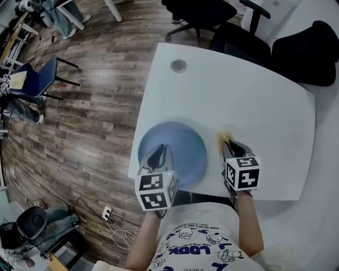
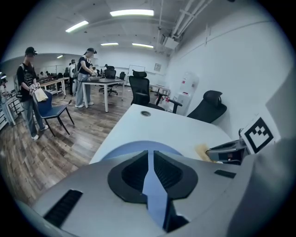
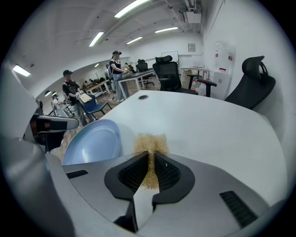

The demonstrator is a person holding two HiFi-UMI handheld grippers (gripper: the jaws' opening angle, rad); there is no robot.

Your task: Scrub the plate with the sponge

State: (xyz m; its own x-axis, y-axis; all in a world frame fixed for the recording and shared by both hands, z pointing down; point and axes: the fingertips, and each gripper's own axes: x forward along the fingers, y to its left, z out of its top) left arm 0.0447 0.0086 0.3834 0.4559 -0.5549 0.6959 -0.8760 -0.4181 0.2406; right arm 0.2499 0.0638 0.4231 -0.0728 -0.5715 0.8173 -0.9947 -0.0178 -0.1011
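Observation:
A round blue plate (image 1: 183,151) lies on the white table (image 1: 254,100) near its front left corner. My left gripper (image 1: 160,154) is shut on the plate's near rim; in the left gripper view the blue rim (image 2: 155,190) runs between the closed jaws. A tan, fuzzy sponge (image 3: 151,144) is pinched in my right gripper (image 3: 151,158), which is shut on it. The sponge (image 1: 224,137) hangs just right of the plate, apart from it. From the right gripper view the plate (image 3: 92,141) lies to the left, with the left gripper (image 3: 51,124) at its edge.
A round cable grommet (image 1: 178,65) sits in the table's far left part. Black office chairs (image 1: 212,16) stand behind the table and a blue chair (image 1: 37,79) on the wooden floor at left. People (image 2: 28,83) stand far off in the room.

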